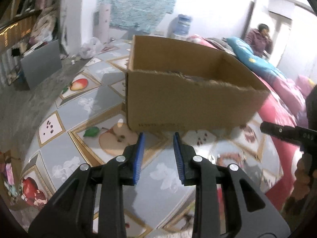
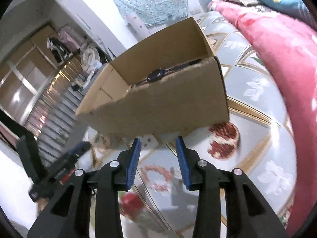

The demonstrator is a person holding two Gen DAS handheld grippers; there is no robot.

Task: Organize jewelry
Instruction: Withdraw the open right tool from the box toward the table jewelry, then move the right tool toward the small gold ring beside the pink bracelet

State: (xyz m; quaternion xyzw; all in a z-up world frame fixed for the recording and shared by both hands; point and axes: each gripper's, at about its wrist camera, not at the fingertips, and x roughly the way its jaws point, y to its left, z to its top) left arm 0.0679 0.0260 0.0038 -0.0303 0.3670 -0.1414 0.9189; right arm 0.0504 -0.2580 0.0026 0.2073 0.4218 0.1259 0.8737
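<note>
While a pink beaded bracelet (image 2: 156,176) lies on the fruit-patterned tablecloth (image 2: 255,103) before the open brown cardboard box (image 2: 158,107), both right gripper (image 2: 158,144) and left gripper (image 1: 158,140) are held apart, empty; a low, centred approach is advised.

A fruit-print tablecloth (image 1: 83,107) covers the table, apples and pomegranates in gold-edged squares. Along its far side lies a pink floral quilt (image 2: 277,55) with a blue pillow (image 1: 249,53) on top. A water jug (image 1: 183,24) stands by the white wall, a turquoise cloth (image 1: 138,2) hanging there.
</note>
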